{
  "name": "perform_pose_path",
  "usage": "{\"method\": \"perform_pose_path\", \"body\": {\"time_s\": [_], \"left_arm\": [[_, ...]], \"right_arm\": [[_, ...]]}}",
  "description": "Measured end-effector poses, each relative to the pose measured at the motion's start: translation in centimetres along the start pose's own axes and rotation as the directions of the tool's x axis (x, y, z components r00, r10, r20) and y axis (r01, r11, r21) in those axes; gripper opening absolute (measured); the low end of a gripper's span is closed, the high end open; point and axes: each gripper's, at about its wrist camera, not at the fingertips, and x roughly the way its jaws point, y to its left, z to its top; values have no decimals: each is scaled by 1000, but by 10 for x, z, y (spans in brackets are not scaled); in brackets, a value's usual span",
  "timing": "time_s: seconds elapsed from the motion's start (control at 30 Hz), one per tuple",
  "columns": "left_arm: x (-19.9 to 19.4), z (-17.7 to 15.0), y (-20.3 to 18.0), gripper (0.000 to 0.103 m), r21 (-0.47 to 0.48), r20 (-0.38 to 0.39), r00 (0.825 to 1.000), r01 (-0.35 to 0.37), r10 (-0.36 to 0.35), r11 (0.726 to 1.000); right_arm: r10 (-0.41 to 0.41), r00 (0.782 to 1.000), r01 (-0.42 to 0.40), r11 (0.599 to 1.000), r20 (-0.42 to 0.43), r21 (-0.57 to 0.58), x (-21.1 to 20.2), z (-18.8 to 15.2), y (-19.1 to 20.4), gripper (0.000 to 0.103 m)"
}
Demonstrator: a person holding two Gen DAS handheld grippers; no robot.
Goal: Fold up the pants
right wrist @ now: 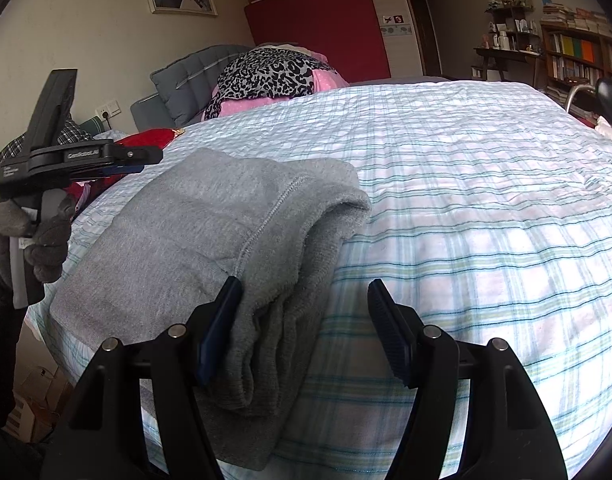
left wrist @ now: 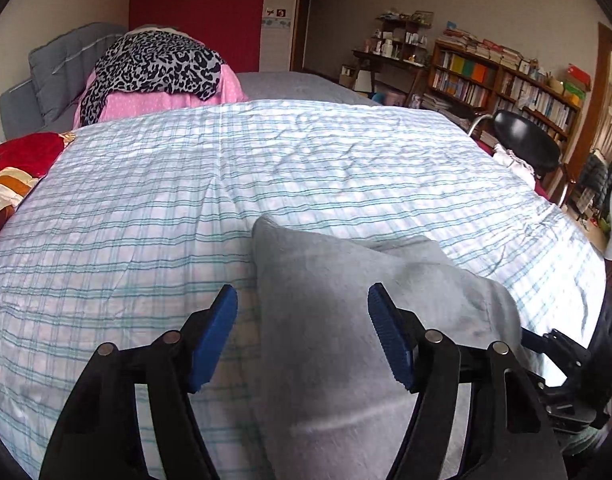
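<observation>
Left gripper (left wrist: pixel 302 336): jaws apart, blue pads clear of cloth. The folded grey pants (left wrist: pixel 345 320) run up between the fingers, but neither pad presses on them, so nothing gripped. In the right wrist view the same left gripper (right wrist: pixel 122 162) shows side-on, above the pants' far left edge, held by a gloved hand (right wrist: pixel 34 236); from that side its gap can't be read.

Right gripper (right wrist: pixel 304 332): jaws also apart. Left pad (right wrist: pixel 220 332) sits against the pants' near edge, right pad (right wrist: pixel 389 340) stands over bare bedspread. No clamp, nothing held.

Pants (right wrist: pixel 210 248): folded into a thick stack with layered edges showing on the right side, lying flat on the plaid bedspread (right wrist: pixel 465 200) near its front left corner.

Relative to the pants: leopard-print cloth (right wrist: pixel 270 70) on pink fabric (right wrist: pixel 242 106) is well behind, at the bed's head. Red fabric (right wrist: pixel 150 138) is just beyond the far left edge. Bookshelf (right wrist: pixel 577 56) is far off to the right rear.
</observation>
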Motion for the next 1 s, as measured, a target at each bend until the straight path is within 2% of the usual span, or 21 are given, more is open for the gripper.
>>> {"method": "perform_pose_path", "body": {"time_s": [0.13, 0.27, 0.37, 0.5, 0.57, 0.73, 0.83, 1.0], "left_arm": [[44, 22, 26, 57, -37, -81, 996, -25, 22, 999], [77, 38, 38, 56, -64, -123, 992, 9, -17, 998], [96, 44, 38, 56, -39, -143, 989, -29, 23, 999], [132, 40, 37, 48, 4, -194, 975, -106, 105, 994], [146, 33, 39, 48, 8, -216, 970, -111, 110, 994], [130, 42, 50, 50, -28, -181, 978, -107, 100, 994], [102, 48, 53, 49, -64, -142, 988, -70, 60, 995], [46, 32, 37, 49, -20, -92, 996, -18, 16, 1000]], "right_arm": [[8, 1000, -8, 1000, -1, -2, 1, 0, -2, 67], [13, 1000, -13, 1000, -3, 2, 1, 0, -4, 67], [20, 1000, -20, 1000, -5, 8, 1, 0, -5, 67], [26, 1000, -26, 1000, -3, 4, 1, -1, -5, 67], [29, 1000, -29, 1000, -5, 9, 1, -1, -5, 67], [21, 1000, -21, 1000, -9, 7, 0, 0, -4, 67], [18, 1000, -18, 1000, -7, 11, 0, 0, -3, 67], [19, 1000, -19, 1000, -8, 15, 0, 0, -3, 67]]}}
